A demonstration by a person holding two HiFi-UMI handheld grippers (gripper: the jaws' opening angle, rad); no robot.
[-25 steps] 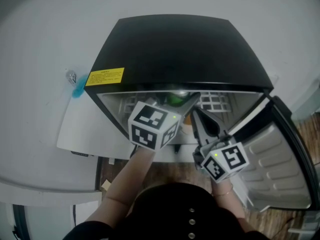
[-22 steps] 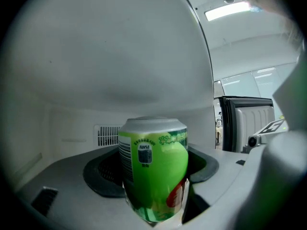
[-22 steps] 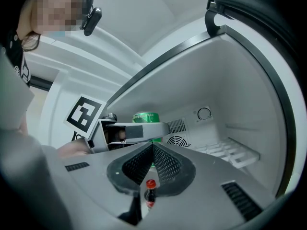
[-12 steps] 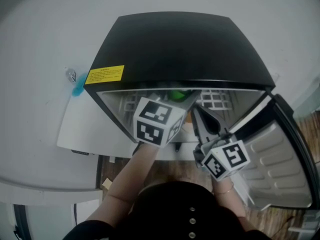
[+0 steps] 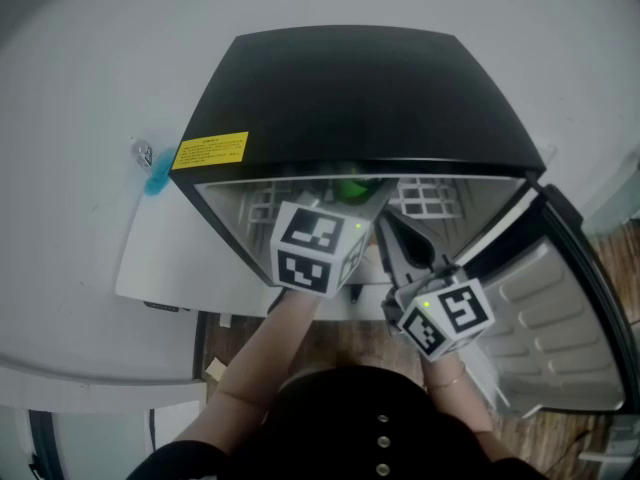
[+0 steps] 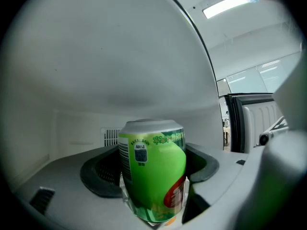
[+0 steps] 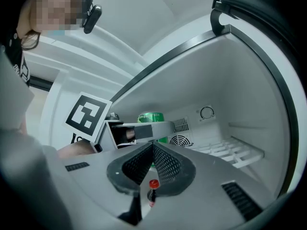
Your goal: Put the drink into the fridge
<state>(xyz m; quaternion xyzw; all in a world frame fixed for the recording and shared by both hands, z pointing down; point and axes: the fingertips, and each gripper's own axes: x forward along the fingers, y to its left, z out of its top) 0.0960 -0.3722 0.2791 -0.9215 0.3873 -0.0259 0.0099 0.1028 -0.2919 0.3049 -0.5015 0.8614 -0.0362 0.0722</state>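
Note:
The drink is a green can (image 6: 154, 164), upright between the jaws of my left gripper (image 6: 152, 178), which is shut on it inside the white fridge cavity. From the head view, the left gripper (image 5: 345, 206) reaches into the open black fridge (image 5: 350, 98), and only the can's top (image 5: 350, 188) shows. My right gripper (image 5: 400, 236) hovers just right of it at the fridge mouth, shut with nothing held. In the right gripper view its jaws (image 7: 152, 150) meet in a V, with the can (image 7: 151, 117) and the left gripper's fingers (image 7: 144, 130) beyond.
The fridge door (image 5: 560, 338) stands open at the right. A white wire shelf (image 7: 230, 152) spans the cavity's right side. A small red-capped bottle (image 7: 153, 191) shows low below the right jaws. White counter (image 5: 90, 88) with a blue object (image 5: 155, 176) lies left of the fridge.
The left gripper has carried the can a little farther into the fridge. The right gripper shifted slightly left and stayed shut.

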